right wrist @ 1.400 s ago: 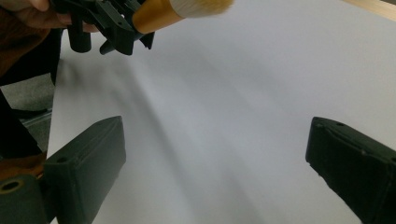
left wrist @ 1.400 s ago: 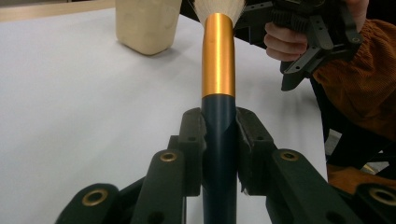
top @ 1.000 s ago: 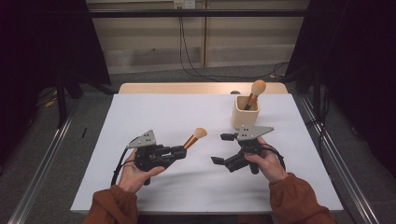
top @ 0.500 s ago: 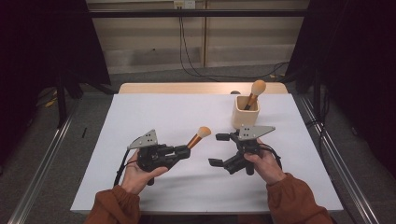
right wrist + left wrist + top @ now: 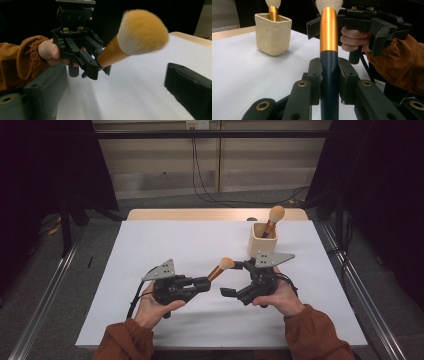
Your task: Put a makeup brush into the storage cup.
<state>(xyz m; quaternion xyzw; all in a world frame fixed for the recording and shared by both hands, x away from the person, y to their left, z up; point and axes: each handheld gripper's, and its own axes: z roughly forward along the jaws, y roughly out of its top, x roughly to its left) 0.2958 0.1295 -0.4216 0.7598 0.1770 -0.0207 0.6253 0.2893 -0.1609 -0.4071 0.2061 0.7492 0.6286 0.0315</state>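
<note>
The left gripper point(image 5: 202, 283) clamps the makeup brush point(image 5: 220, 268) by its dark handle above the table; light, rigid (bristles soft), best taken at the ferrule by the wide-open right gripper point(image 5: 234, 279).

A lab recording booth: black curtains point(image 5: 45, 180), white-topped table point(image 5: 150, 245), floor rails point(image 5: 45, 300), trailing cables point(image 5: 200, 175).
</note>
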